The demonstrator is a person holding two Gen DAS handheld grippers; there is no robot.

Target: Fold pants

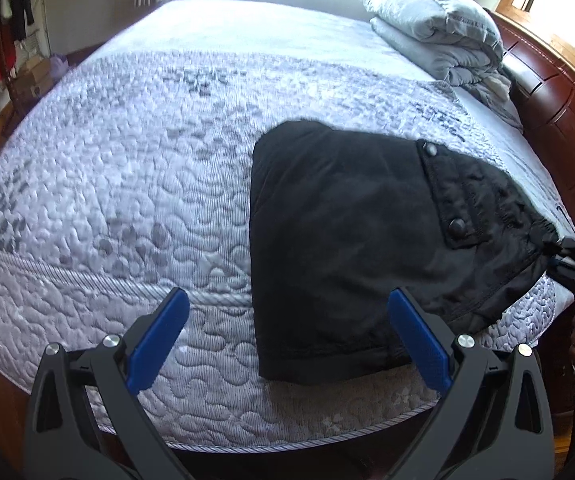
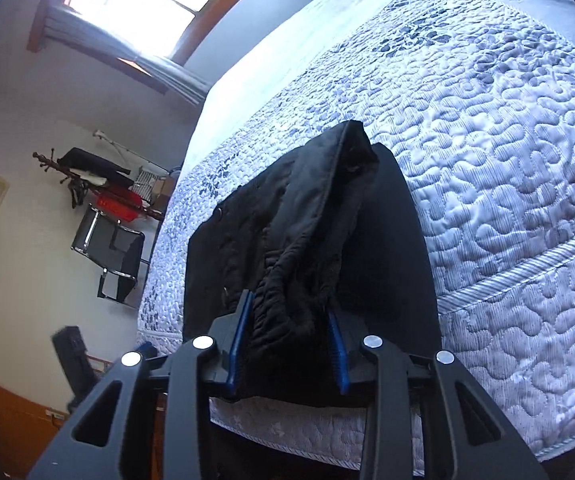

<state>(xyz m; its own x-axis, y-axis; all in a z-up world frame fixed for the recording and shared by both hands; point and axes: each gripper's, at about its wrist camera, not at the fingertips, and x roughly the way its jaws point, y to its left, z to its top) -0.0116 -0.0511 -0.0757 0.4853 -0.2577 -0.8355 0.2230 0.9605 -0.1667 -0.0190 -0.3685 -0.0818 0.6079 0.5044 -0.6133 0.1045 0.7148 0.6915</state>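
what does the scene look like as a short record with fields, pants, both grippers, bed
pants: black pants, partly folded, lying at the near edge of the bed, elastic waistband end lifted
left gripper: left gripper open, empty, above the bed edge beside the pants
right gripper: right gripper shut on the bunched waistband
bed: quilted grey mattress
other: folded grey blanket at the far corner

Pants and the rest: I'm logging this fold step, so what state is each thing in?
Pants: folded on the mattress, elastic waist end bunched and lifted.
Right tongs: shut on the waist.
Left tongs: open, holding nothing, above the mattress edge.
Mattress: bare quilted top, pants at its near edge.
Duvet: folded in a pile at the far corner.
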